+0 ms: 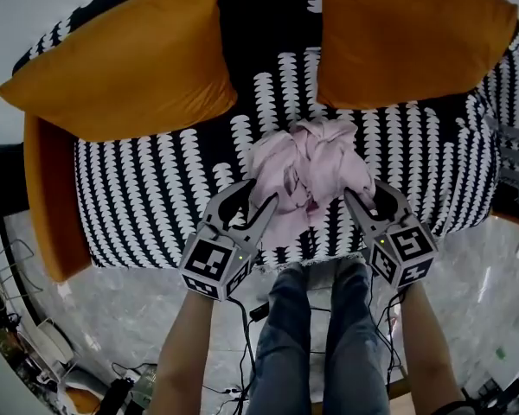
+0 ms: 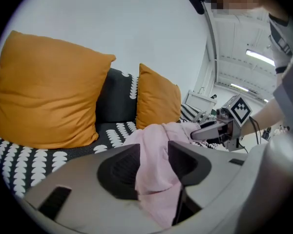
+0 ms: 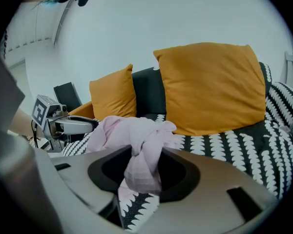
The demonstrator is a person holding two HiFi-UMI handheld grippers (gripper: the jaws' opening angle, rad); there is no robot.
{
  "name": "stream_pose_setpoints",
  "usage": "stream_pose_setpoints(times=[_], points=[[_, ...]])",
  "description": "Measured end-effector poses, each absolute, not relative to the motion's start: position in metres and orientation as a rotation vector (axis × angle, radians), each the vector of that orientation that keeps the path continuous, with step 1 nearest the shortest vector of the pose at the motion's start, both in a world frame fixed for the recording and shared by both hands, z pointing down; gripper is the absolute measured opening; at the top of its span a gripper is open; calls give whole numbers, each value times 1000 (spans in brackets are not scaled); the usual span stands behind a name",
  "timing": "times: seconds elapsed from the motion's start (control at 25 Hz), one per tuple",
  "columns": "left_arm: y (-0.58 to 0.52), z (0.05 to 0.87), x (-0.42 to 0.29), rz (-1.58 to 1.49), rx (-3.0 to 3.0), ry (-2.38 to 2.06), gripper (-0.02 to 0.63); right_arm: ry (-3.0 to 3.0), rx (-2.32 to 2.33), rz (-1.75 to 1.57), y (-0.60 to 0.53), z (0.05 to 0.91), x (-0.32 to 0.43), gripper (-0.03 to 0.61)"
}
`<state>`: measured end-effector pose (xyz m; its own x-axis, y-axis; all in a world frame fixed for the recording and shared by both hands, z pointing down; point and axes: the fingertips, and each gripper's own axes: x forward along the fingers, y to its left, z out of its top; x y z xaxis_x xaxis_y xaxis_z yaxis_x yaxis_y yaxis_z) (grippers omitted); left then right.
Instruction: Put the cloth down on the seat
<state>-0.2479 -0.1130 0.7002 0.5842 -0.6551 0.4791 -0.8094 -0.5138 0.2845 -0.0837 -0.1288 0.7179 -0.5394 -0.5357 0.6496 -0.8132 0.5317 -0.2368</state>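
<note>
The sofa seat (image 1: 156, 188) is black fabric with rows of white scalloped stripes, and two plump orange cushions (image 1: 125, 59) lean at its back. A thin, crumpled pale pink cloth (image 1: 307, 175) sits bunched near the seat's front edge. The left gripper (image 1: 259, 193) and right gripper (image 1: 363, 190) flank the cloth. Both have their fingers spread wide, with a loose fold hanging between each pair, not pinched.

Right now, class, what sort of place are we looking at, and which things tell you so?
Probably a studio or test room dressed as a lounge: a black-and-white patterned sofa seat with orange cushions against its back, yet loose cables trail over the polished floor.
</note>
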Motion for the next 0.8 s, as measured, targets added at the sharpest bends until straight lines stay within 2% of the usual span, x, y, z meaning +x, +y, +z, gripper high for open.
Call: stream_pose_setpoints(times=[0.12,0.2,0.28,0.4,0.52,0.6,0.8], points=[[-114,678,-245,400,2343,-1170,214,-2290,1100,717,-130,694,-83,189],[-114,671,-240,405,2346,-1171,147,-2304,1082,713,-129,686,-84,187],[-115,666,-235,406,2353,-1167,123,-2320,1084,706,-129,678,-84,187],[-116,654,-229,401,2364,-1162,87,-2361,1113,705,-129,655,-83,154],[-116,637,-222,400,2377,-1158,31,-2391,1113,707,-125,633,-83,65],[-119,627,-216,390,2393,-1144,31,-2401,1099,670,-125,623,-86,-2],[-123,599,-197,392,2425,-1098,30,-2450,1079,650,-125,589,-95,11]])
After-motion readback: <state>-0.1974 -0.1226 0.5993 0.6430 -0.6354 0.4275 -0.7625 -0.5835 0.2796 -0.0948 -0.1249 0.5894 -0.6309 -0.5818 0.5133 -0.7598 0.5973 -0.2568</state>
